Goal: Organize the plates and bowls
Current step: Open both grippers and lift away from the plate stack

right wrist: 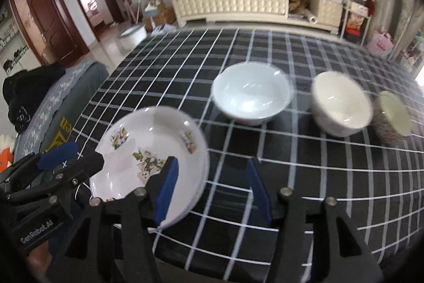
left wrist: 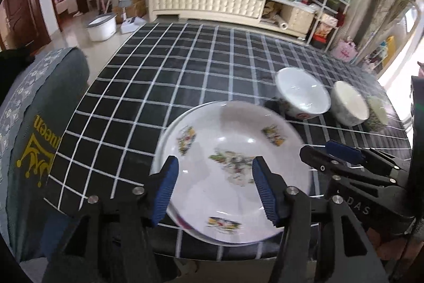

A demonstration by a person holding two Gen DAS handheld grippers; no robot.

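Observation:
A white plate with flower prints lies on the black checked tablecloth near the front edge. A second rim shows under its edge. My left gripper hovers open over the plate, its blue pads apart with nothing pressed between them. My right gripper is open too, one finger over the plate's right rim, the other over the cloth. Behind the plate stand a white bowl, a cream bowl and a small patterned bowl in a row.
The table runs far back under the checked cloth. A grey cushioned chair stands at its left side. A cream cabinet cluttered with boxes lines the far wall, with a white tub on the floor.

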